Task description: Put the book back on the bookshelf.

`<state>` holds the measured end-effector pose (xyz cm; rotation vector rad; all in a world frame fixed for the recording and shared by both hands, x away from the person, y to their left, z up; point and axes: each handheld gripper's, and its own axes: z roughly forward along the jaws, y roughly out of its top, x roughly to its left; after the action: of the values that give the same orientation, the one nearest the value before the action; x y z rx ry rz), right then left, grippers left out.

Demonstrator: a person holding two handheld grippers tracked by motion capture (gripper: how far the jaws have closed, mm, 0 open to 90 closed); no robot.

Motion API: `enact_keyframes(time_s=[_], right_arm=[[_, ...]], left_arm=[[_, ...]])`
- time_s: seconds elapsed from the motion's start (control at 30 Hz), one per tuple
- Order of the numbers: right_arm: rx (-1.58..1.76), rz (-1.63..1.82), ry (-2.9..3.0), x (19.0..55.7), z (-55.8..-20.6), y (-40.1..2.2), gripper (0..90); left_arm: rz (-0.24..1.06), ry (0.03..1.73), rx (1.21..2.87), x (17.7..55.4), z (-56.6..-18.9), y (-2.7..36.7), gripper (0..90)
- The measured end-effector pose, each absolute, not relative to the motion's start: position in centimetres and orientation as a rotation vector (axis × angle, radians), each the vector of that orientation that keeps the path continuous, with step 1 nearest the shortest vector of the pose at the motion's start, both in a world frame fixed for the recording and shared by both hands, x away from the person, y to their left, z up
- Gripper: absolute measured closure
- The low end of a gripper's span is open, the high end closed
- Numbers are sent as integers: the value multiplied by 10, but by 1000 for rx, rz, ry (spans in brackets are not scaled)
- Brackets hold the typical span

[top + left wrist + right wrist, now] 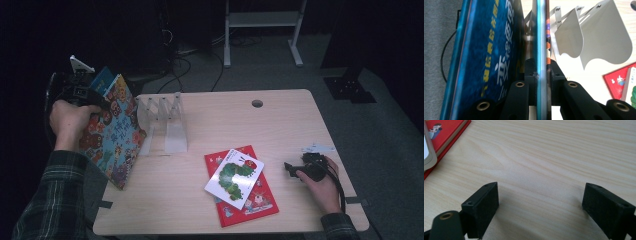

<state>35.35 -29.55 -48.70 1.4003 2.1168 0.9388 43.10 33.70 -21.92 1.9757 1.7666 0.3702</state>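
Left tool [82, 92] was clenched on the top edge of a large picture book [112, 132], its jaws pinching the thin cover on both sides in the left gripper view [541, 50]. That book stood on edge, tilted, at the counter's [280, 125] left rim, its long axis running from the tool down toward the person. A second, blue book [102, 79] sat just behind it. The clear slotted book rack [162, 122] lay just to the book's right, nearly touching it, so the coming move looked like a short sideways shift into a slot, with the book kept upright and parallel to the dividers. Right tool [290, 169] rested released on the counter, jaws wide and empty, well away from the rack and near the two flat books [240, 182] at centre.
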Motion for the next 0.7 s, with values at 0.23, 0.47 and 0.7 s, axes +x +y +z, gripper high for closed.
enact_keyframes(time_s=[0.23, 0.47, 0.7], right_arm=[[1401, 940, 2116, 353, -487, -295, 128], [1401, 940, 2115, 354, -487, -295, 128], [1400, 939, 2117, 353, -487, -295, 128]], left_arm=[[376, 1775, 1984, 441, -222, 331, 807], [382, 1782, 2005, 444, -229, 331, 805], [365, 1770, 1937, 438, -230, 342, 794]])
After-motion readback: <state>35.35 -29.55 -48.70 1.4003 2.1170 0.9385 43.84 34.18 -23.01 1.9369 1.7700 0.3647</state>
